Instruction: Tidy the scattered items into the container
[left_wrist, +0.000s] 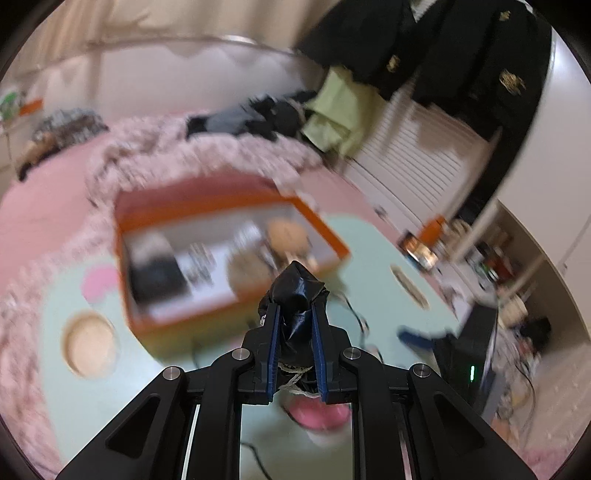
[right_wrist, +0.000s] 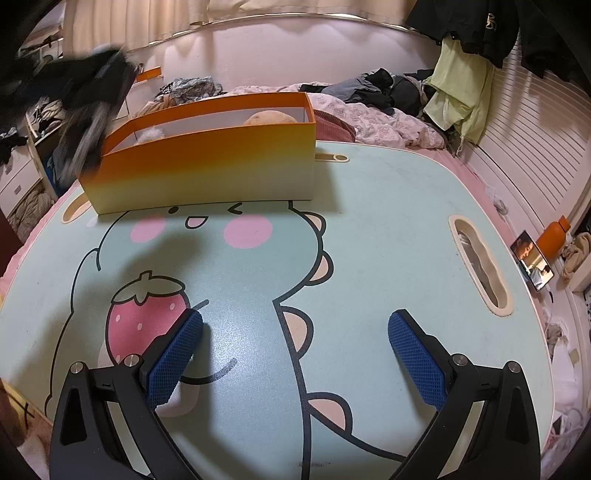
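Left wrist view: the left gripper (left_wrist: 295, 291) is clamped tight on a crumpled black bundle (left_wrist: 297, 288), glossy like plastic film; a bit of pale cord shows under it, and what it really is I cannot tell.
Bundle's place: held up in the air in front of the orange box (left_wrist: 155, 218), short of its near wall.
Box contents: badly blurred; a dark block at the left, a white printed sheet in the middle, something round and tan at the right.
Right wrist view: the right gripper (right_wrist: 295, 325) stands wide apart with nothing between its blue pads (right_wrist: 413, 350), hovering over the mint cartoon table (right_wrist: 388, 206).
Same box from here: only the outer wall (right_wrist: 207, 166) and the rim show; a tan round top and a pale fluffy tuft peek over it.
Upper left corner: a dark smeared shape (right_wrist: 88, 107) beside the box's left end, likely the other gripper with its load, too blurred to be sure.
Table edges: cut off by both frames.
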